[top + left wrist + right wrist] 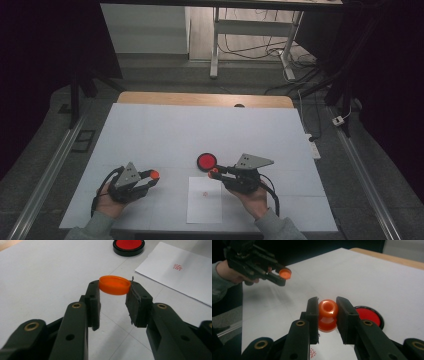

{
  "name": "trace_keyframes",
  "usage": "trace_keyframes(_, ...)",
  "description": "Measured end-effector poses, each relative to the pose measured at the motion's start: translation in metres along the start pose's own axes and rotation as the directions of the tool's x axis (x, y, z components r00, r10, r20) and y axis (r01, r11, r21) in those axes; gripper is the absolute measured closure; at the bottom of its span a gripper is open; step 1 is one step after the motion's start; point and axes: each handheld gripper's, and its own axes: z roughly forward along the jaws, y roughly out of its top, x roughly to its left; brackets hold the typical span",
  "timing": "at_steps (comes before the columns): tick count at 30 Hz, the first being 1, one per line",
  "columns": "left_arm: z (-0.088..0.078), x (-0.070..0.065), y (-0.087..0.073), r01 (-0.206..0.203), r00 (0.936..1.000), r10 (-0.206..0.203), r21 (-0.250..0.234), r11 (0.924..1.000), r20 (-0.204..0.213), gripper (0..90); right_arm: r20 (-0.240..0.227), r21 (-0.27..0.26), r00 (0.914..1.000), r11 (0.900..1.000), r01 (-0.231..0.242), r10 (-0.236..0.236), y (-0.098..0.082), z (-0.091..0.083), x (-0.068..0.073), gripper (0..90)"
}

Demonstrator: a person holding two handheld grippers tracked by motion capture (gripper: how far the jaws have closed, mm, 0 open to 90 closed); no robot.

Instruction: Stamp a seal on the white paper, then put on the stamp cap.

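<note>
- Left claw (154,175) grips an orange cap (114,285) by its rim, raised over the white tabletop (165,130).
- Centre: the paper sheet (204,205) already bears a red mark; the open ink pad (206,161) lies behind it.
- Right claw (213,173) clamps the orange stamp (327,311), apparently just beside the pad; recapping likely remains.

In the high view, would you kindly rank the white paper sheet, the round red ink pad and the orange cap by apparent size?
1. White paper sheet, largest.
2. Round red ink pad with black rim.
3. Small orange plastic cap, held in the left tongs, smallest.
</note>
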Motion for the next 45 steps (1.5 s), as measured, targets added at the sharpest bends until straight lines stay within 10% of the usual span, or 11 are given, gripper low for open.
trace_keyframes(16,0.001,0.0,0.0,0.001,1.0,-0.001,-0.001,1.0,0.001,64.2,0.04,-0.082,0.9991,0.997,-0.015,0.018,0.011,-0.02,-0.01,71.7)
trace_keyframes(45,0.005,-0.005,0.008,-0.025,0.9996,0.025,-0.003,0.9997,0.013,64.0,0.032,-0.07,0.9995,0.998,-0.005,0.008,0.011,-0.016,-0.008,71.7)
